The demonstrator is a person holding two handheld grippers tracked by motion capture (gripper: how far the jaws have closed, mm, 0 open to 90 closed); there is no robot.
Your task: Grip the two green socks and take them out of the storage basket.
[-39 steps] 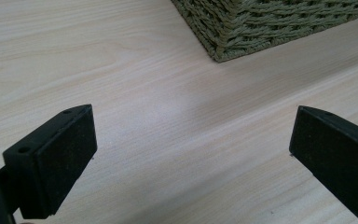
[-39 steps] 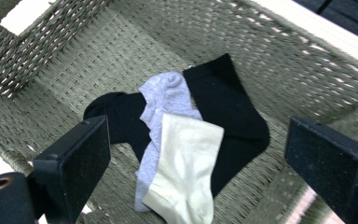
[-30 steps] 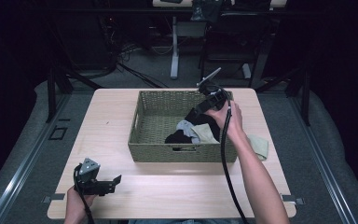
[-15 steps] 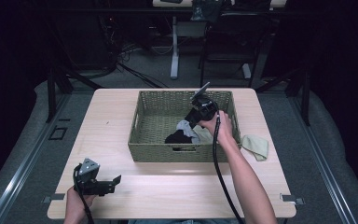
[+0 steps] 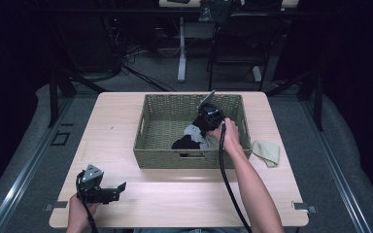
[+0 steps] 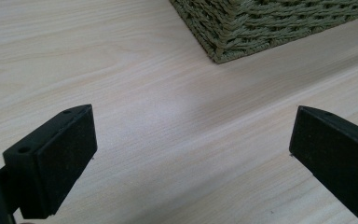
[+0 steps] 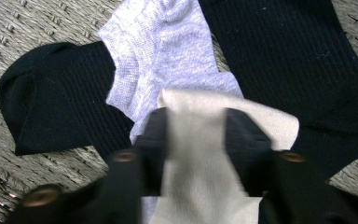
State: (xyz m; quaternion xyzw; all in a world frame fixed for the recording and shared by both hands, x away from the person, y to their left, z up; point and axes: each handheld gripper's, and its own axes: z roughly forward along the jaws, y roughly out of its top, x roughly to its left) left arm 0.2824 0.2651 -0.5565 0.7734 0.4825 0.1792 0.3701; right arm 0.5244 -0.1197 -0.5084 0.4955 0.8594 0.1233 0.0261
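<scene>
Pale wood grain runs across the rectangular table (image 5: 126, 141), the largest surface we see, smooth and matte under our forearms. On its far half sits a rectangular woven basket (image 5: 145, 145) of olive-green fibre, its walls ribbed with tight plaiting and a slot handle cut into the near side; in the left gripper view 1 corner of that weave (image 6: 223, 42) shows coarse and knotted against the smooth board.

Inside the basket lies a heap of soft socks. 2 black socks (image 7: 56, 112) of fine ribbed knit spread flat on the wicker floor, with a light grey sock (image 7: 168, 60) of flecked knit lying across them. On top rests a cream sock (image 7: 200, 158), smooth and folded, and our right gripper (image 7: 193, 135) has its 2 black jaws on either side of it; the jaws have just been closing, and their pads now press the cream fabric between them. In the high view that gripper (image 5: 205, 125) points down into the basket's near right part.

Just right of the basket, on bare table, lies a small pale green cloth (image 5: 266, 152), limp and creased.

Our left gripper (image 6: 191, 154) rests near the table's front left corner, jaws spread wide over bare wood.
</scene>
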